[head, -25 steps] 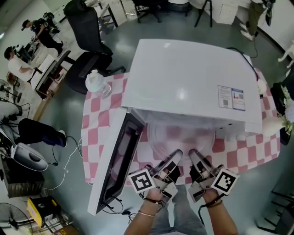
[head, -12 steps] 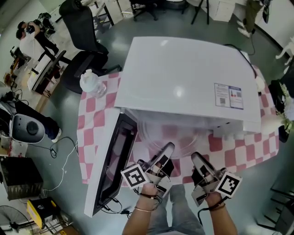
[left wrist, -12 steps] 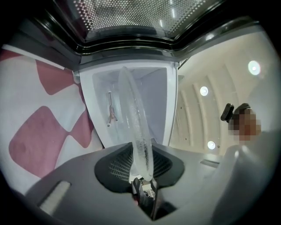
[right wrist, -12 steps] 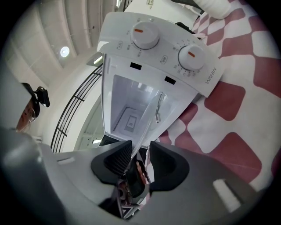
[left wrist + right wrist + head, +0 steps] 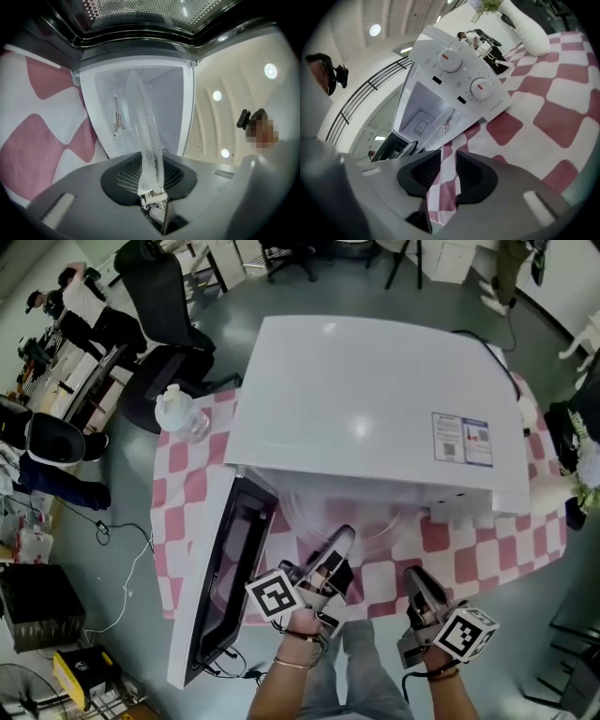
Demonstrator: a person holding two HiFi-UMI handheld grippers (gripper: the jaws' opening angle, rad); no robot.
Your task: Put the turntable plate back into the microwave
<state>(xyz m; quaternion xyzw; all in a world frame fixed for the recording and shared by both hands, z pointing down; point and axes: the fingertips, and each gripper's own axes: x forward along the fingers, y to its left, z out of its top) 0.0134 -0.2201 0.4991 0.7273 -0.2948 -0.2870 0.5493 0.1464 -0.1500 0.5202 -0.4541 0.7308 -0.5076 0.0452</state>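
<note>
The clear glass turntable plate [image 5: 375,519] hangs at the mouth of the white microwave [image 5: 366,399], partly under its top front edge. My left gripper [image 5: 339,542] is shut on the plate's near rim. In the left gripper view the plate [image 5: 143,122] stands edge-on between the jaws of the left gripper [image 5: 151,169], pointing into the white cavity [image 5: 164,93]. My right gripper [image 5: 413,577] is drawn back from the plate, low and near the table's front edge. In its own view the right gripper [image 5: 449,158] has a narrow gap with nothing in it.
The microwave door [image 5: 230,568] stands open at the left. A water bottle [image 5: 178,413] sits at the table's back left on the pink-checked cloth [image 5: 487,540]. The control panel with two dials [image 5: 461,75] and a white vase [image 5: 527,28] lie to the right. Office chairs and people are behind.
My right gripper has pulled back from the plate, toward the person and downward. The left gripper keeps its hold on the plate at the opening.
</note>
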